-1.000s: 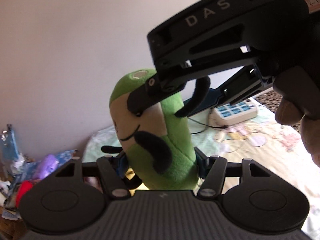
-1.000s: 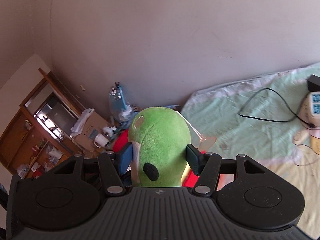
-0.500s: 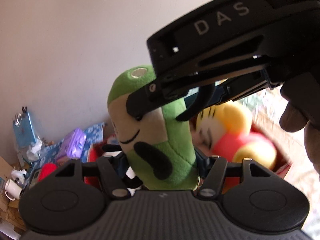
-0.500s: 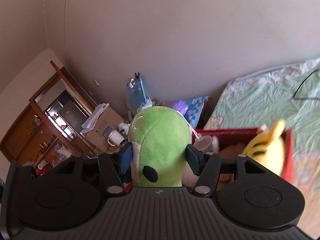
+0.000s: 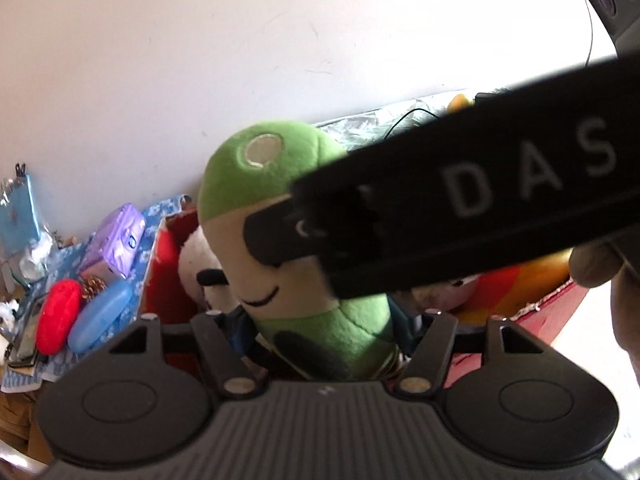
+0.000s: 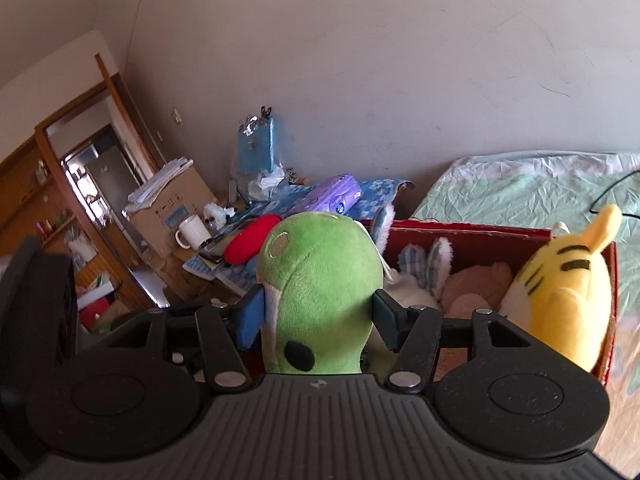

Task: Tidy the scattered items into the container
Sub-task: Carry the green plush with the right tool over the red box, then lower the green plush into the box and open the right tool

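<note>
Green plush toy (image 6: 320,292), upright, gripped from two sides above the red box (image 6: 472,232). Right gripper (image 6: 318,320): blue pads pinching the plush below the head, at 9 and 3 o'clock of its body. Left gripper (image 5: 320,332): jaws just opened a little further, plush base between them; pad contact not discernible. Inside the box: yellow striped plush (image 6: 560,292) at 3 o'clock of the green toy, brown plush (image 6: 476,284) and white rabbit-eared plush (image 6: 424,268) between. Beyond the box at 10 o'clock: red oval case (image 5: 60,316), blue oval case (image 5: 100,316), purple pack (image 5: 120,236), white mug (image 6: 192,232). Green bedsheet (image 6: 520,196) at 1 o'clock.
</note>
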Demonstrator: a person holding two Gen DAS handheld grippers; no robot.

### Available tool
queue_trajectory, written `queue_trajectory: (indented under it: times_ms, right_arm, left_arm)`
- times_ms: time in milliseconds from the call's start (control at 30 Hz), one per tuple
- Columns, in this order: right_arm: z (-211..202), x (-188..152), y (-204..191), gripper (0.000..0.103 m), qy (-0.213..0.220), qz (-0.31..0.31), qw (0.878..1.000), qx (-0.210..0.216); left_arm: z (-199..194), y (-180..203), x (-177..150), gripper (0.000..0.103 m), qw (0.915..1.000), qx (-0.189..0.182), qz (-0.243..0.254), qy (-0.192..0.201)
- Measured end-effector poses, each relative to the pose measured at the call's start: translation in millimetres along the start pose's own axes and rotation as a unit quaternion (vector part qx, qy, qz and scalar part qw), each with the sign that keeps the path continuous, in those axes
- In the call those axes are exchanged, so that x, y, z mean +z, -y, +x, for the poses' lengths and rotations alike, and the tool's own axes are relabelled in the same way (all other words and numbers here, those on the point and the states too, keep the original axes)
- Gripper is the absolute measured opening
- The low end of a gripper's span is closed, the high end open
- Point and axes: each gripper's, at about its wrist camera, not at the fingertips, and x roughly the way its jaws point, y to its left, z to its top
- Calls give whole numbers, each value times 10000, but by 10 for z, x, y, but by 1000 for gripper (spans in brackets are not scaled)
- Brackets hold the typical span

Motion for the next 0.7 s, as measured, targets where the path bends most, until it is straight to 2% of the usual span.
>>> queue_trajectory:
  times_ms: [133,300,533,700]
  right_arm:
    - [37,6,-83,60,-54,-130,9999,76]
    - [99,23,-184,60,-98,-317,9994,52]
    - [98,69,-501,60,-254,-1464,9889,50]
    - [244,160,-395,60,-566,-1550,9862,154]
  left_arm:
    - [-116,-191,-67,73,9995,-307,-60,39]
    - [-214,-395,-137,73,9980,-594,-132,160]
    - [-395,-436,-312,73,9973,-668,-112,273]
    - [-376,-460,-299,74,9976,-621,-77,288]
